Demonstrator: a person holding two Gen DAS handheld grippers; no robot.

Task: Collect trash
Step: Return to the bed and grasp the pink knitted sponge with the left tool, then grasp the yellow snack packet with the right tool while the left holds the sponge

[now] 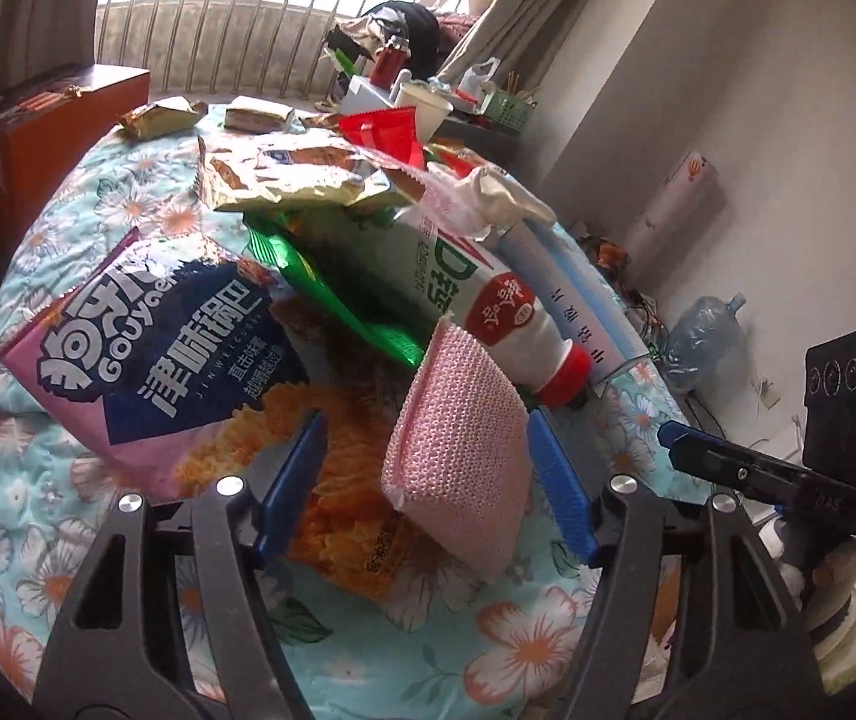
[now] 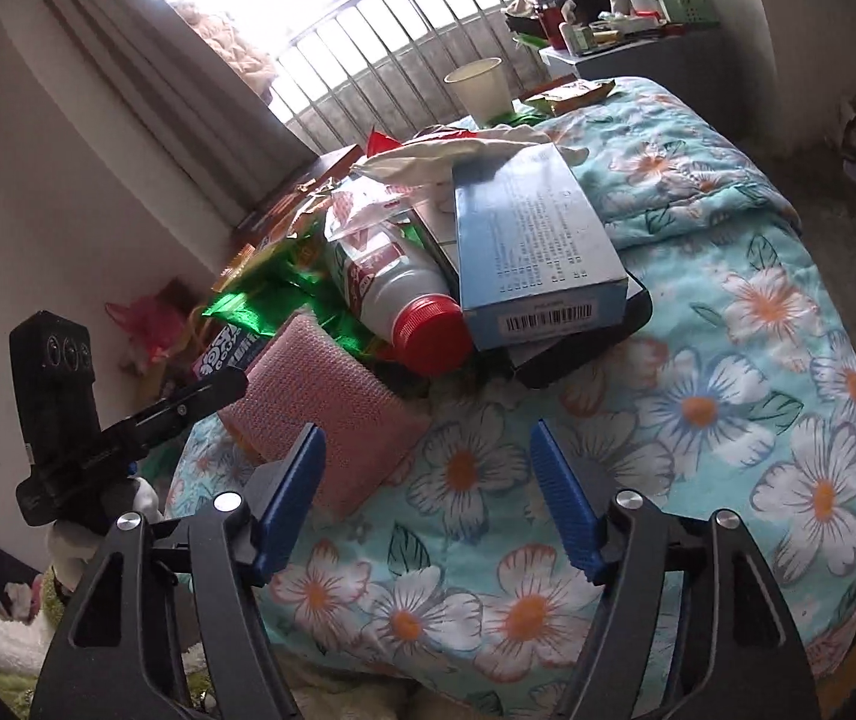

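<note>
Looks like the pick-something stage: the left gripper [image 1: 428, 480] hangs over the trash pile on the floral bedspread [image 1: 506, 648], jaws apart with the pink sponge [image 1: 458, 450] between them, pads not clearly pressing it. Further right, the right gripper [image 2: 428, 492] is spread wide over bare bedspread, holding nothing. Next I'd guess closing on the sponge or the red-capped bottle [image 2: 404, 300].

The left gripper [image 1: 428, 480] tilts downward with its blue fingers spread apart, nothing pressed between them. The right gripper [image 2: 428, 492] tilts downward likewise, jaws apart and empty.
</note>
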